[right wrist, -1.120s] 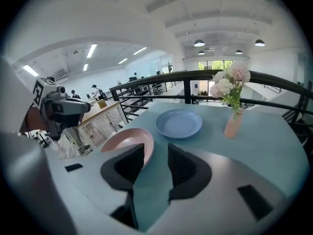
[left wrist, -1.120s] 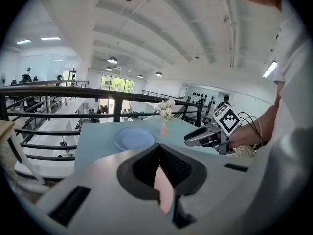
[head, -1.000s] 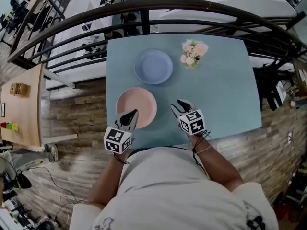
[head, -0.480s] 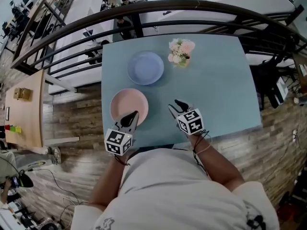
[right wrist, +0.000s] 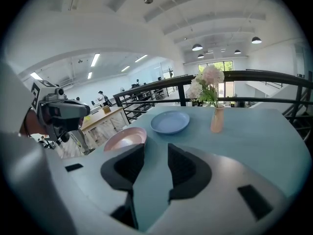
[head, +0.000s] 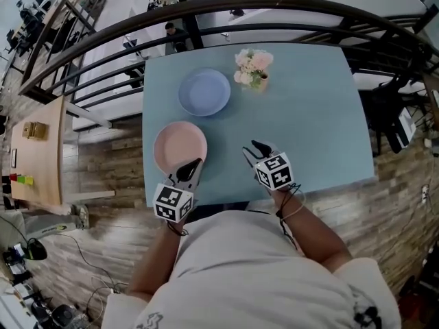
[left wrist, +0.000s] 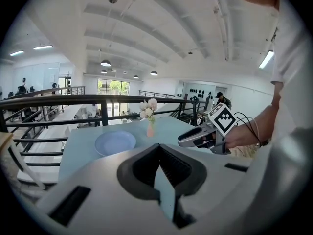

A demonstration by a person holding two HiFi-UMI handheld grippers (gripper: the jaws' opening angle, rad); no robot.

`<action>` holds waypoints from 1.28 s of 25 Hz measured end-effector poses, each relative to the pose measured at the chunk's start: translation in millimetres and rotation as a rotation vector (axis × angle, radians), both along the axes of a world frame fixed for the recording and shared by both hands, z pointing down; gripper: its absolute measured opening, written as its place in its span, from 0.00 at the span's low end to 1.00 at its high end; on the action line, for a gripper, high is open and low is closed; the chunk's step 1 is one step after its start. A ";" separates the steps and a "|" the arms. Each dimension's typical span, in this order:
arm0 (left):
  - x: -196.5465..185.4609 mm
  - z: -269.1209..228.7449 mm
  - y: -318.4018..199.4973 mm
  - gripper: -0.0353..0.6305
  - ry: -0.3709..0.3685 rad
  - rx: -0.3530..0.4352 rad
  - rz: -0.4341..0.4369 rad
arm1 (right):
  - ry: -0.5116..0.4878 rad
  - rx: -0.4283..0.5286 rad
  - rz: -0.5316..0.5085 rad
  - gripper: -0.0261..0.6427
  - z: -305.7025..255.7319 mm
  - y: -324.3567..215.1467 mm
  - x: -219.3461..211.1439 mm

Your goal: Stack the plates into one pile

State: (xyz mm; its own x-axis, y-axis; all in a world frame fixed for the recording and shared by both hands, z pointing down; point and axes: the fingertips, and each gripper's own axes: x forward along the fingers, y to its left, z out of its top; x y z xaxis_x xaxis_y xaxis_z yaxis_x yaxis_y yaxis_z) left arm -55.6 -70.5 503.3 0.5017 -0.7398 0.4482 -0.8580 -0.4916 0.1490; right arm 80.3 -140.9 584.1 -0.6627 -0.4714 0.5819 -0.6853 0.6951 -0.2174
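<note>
1. The round pale pink plate lies flat on the table, near its left edge and towards the person.
2. The round pale blue plate lies flat further out on the same side. It is apart from the pink one, with a strip of bare table between them, so the two are not stacked.
3. The left gripper hangs at the near right rim of the pink plate, and I cannot tell whether it touches. In the left gripper view its jaw tips meet with nothing between them, and only a thin wedge of table shows behind them.
4. The right gripper is over bare table to the right of the pink plate, well clear of both plates. Its jaws stand wide apart and empty, with the table top showing through the gap.
5. A small peach vase of pale pink and white flowers stands upright just right of the blue plate.
6. All of this rests on the matte teal rectangular table, which stands on wood plank flooring.
7. A dark curved metal railing runs behind the table's far edge.
</note>
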 end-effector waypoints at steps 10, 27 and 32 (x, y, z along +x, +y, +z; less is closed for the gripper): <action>-15.0 10.4 -16.9 0.06 0.002 -0.026 -0.012 | 0.004 -0.047 0.021 0.28 15.9 -15.1 -6.4; -71.4 31.1 -85.2 0.06 0.036 -0.045 -0.006 | 0.039 -0.114 0.056 0.28 39.4 -87.7 -62.5; -92.8 40.5 -108.1 0.06 0.043 -0.051 -0.013 | 0.045 -0.137 0.093 0.28 53.3 -123.6 -79.3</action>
State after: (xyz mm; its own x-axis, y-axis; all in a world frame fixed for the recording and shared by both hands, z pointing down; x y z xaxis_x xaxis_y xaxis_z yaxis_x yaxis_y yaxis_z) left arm -148.4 -178.6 543.8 0.5120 -0.7233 0.4635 -0.8565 -0.4713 0.2105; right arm 1.0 -264.5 637.4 -0.5918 -0.4435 0.6731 -0.7564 0.5941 -0.2735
